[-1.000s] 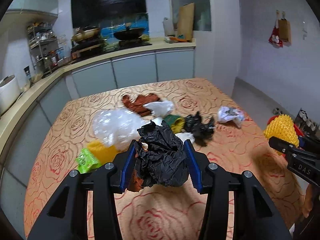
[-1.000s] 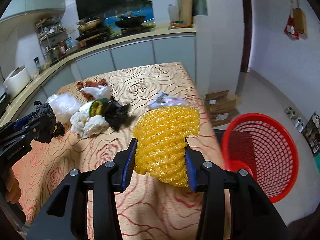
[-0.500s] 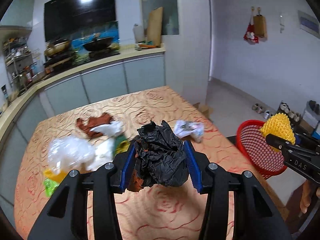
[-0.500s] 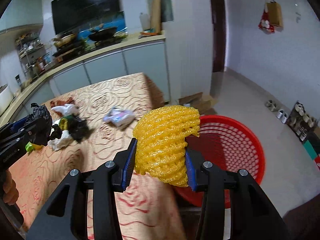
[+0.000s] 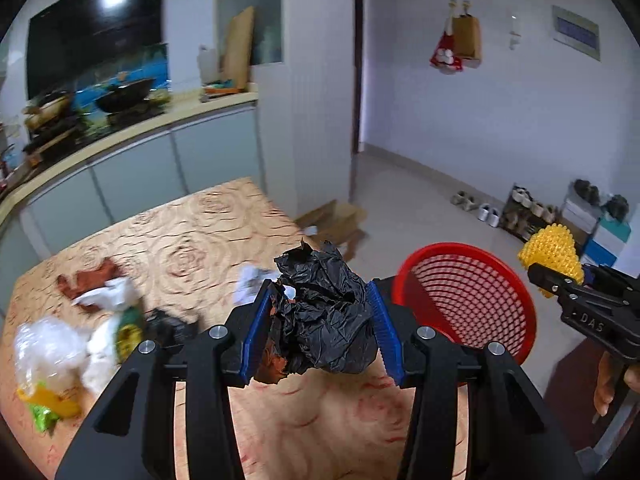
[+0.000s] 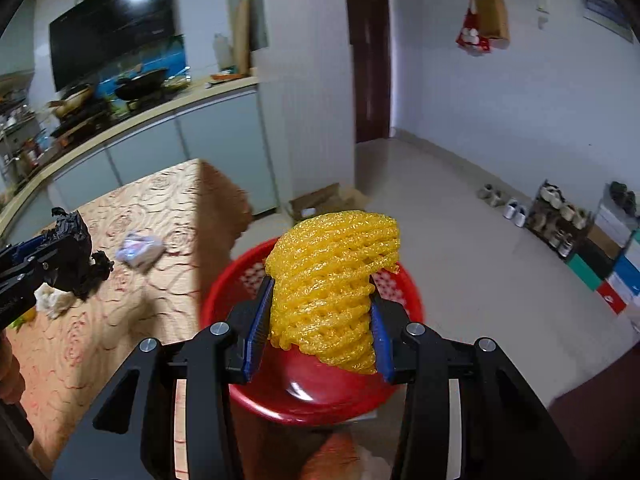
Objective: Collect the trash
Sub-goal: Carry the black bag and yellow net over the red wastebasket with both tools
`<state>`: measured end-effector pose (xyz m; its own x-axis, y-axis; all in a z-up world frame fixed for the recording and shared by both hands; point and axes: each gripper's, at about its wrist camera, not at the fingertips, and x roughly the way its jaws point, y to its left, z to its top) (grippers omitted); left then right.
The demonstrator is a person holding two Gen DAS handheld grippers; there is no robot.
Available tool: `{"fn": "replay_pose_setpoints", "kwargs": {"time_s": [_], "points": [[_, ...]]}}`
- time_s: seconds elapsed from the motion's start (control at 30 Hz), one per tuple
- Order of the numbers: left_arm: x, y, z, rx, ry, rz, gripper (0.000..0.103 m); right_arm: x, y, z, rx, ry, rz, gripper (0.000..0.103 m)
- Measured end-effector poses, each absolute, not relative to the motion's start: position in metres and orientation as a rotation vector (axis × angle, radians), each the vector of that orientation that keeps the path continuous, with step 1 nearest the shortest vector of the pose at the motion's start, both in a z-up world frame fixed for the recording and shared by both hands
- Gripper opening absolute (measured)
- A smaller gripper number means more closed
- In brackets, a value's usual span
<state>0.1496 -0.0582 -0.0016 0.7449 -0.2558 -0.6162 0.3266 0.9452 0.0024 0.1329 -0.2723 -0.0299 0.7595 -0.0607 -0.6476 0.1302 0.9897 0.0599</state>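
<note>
we see a crinkled, glossy black plastic bag, a yellow foam net with a rough mesh, a shiny red plastic basket, a patterned cloth on the worktop, and matt black fingers with ribbed blue pads.

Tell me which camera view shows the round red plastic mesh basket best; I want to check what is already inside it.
The left wrist view: the red mesh basket shows its rim and most of its lattice inside, only its near edge hidden. In the right wrist view the basket sits closer, but the yellow foam net in the right gripper covers its middle.
</note>
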Motion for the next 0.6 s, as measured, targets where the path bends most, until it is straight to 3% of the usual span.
{"fn": "replay_pose_setpoints", "kwargs": {"time_s": [0.6], "points": [[0.203,-0.151,-0.059,0.129,0.840,-0.567,0.048,0.146,-0.296,-0.070,0.030,0.832,-0.129,0.043]]}}
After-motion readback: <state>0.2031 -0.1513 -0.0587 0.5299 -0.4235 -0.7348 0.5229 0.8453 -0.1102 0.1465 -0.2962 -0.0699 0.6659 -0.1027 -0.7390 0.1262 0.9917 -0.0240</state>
